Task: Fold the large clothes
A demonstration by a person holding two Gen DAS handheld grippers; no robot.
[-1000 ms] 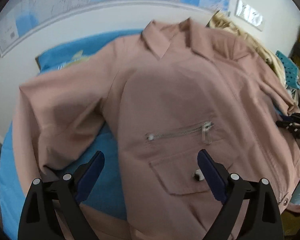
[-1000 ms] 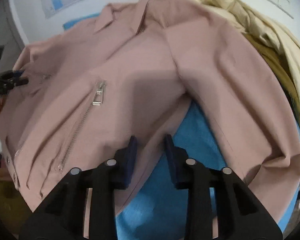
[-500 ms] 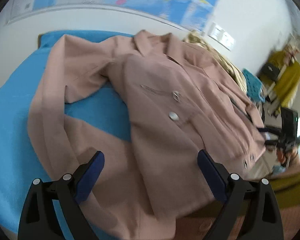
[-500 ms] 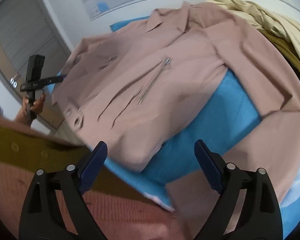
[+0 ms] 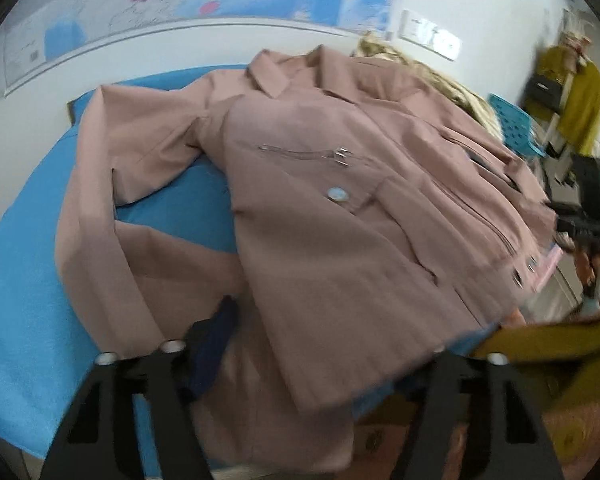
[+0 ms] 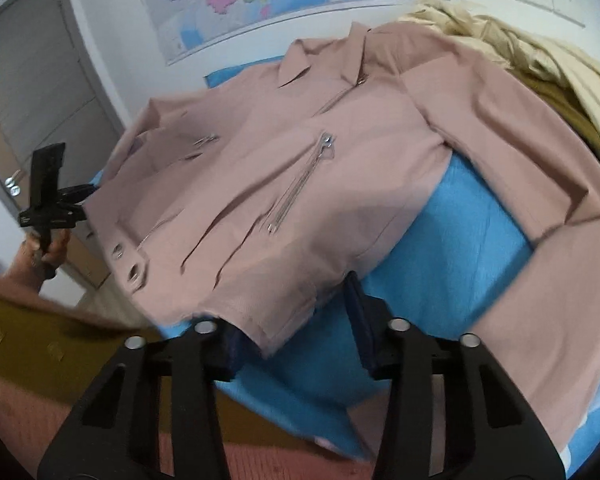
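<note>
Right wrist: right gripper [image 6: 296,324] closing around jacket [image 6: 300,184] hem corner; left gripper [image 5: 320,356] closing over hem.

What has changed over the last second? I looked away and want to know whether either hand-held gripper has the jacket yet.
Both drew back to the near hem. The left hand-held gripper is closing with the jacket hem between its jaws; the right hand-held gripper is closing around the hem corner. A firm grip isn't clear yet. The jacket stays spread flat, zipped, on the blue cover.

Pink jacket [image 5: 340,216] spread on blue cloth [image 5: 28,300]; left gripper [image 5: 320,356] jaws closing around hem corner.
</note>
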